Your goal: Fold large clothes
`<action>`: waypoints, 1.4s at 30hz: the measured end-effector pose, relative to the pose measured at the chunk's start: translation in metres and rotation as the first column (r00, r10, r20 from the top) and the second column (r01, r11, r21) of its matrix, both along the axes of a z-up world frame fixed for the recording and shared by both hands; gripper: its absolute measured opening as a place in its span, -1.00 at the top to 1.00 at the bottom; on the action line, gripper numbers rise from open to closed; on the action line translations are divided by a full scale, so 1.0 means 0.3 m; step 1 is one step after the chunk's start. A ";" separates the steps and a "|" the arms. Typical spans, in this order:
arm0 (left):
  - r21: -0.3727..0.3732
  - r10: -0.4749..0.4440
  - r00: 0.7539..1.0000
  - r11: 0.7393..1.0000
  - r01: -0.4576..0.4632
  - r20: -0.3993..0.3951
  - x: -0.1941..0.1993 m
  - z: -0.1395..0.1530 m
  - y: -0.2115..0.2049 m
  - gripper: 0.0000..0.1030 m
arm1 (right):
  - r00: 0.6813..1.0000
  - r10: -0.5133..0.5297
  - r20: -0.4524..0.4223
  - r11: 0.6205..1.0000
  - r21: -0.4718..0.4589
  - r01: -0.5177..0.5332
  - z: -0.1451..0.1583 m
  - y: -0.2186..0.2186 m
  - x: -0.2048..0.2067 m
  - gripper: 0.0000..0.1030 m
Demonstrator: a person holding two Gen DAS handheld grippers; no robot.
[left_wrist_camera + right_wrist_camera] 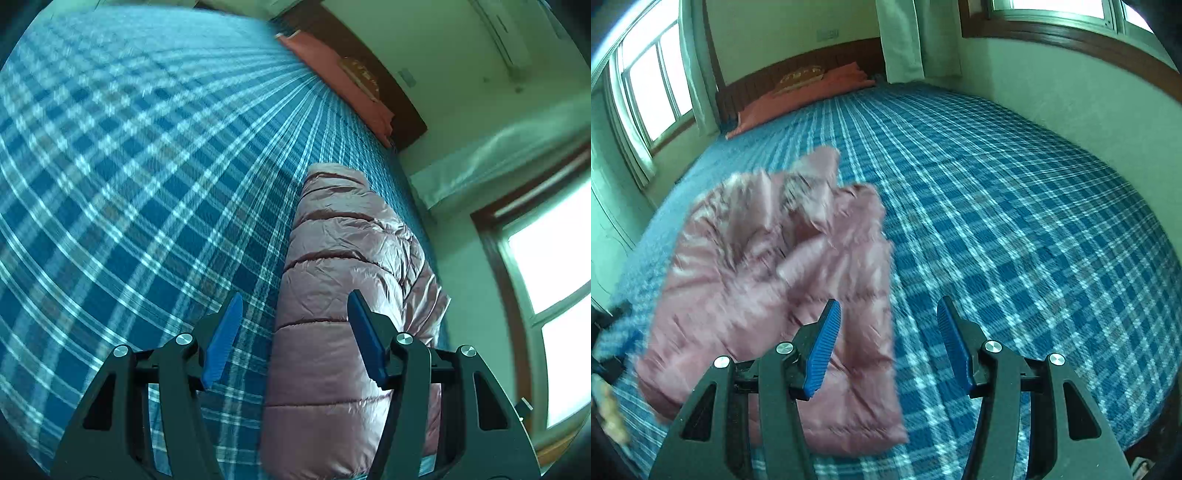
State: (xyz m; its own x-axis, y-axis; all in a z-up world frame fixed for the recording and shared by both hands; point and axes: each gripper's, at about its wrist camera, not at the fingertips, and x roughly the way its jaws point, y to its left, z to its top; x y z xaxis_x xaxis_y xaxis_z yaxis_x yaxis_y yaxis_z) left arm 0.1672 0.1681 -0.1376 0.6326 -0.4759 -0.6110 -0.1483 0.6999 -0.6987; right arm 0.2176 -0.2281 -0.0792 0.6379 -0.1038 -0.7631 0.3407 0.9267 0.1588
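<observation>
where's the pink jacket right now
The jacket lies on the plaid bed, toward its left side in the right wrist view, well short of the red pillow at the headboard.

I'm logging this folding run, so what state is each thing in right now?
left gripper: open, holding nothing, low beside the jacket.
right gripper: open, holding nothing, above the jacket's edge.
pink puffer jacket: lying on the bed, rumpled, held by neither gripper.
plaid bedsheet: spread flat over the bed.
red pillow: lying at the headboard.
curtain: hanging, drawn aside from the window.
</observation>
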 end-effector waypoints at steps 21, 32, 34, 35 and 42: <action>-0.269 -0.040 0.992 0.963 0.006 -0.121 0.112 -0.174 -0.109 -0.45 | 0.984 0.157 0.078 0.860 0.479 -0.175 -0.149 0.063 0.387 0.57; -0.239 -0.117 0.984 0.967 0.084 -0.131 0.127 -0.190 -0.243 -0.54 | 0.997 0.024 0.075 0.851 0.522 -0.059 -0.255 -0.119 0.278 0.73; -0.219 -0.129 0.982 0.971 0.096 -0.138 0.136 -0.203 -0.268 -0.54 | 0.997 0.020 0.073 0.849 0.526 -0.055 -0.292 -0.132 0.272 0.74; -0.214 -0.138 0.981 0.971 0.107 -0.134 0.139 -0.209 -0.277 -0.54 | 0.997 0.019 0.073 0.844 0.533 -0.055 -0.303 -0.138 0.269 0.75; -0.228 -0.167 0.983 0.963 0.145 -0.080 0.095 -0.184 -0.227 -0.54 | 0.998 0.040 0.050 0.804 0.591 -0.062 -0.252 -0.161 0.227 0.37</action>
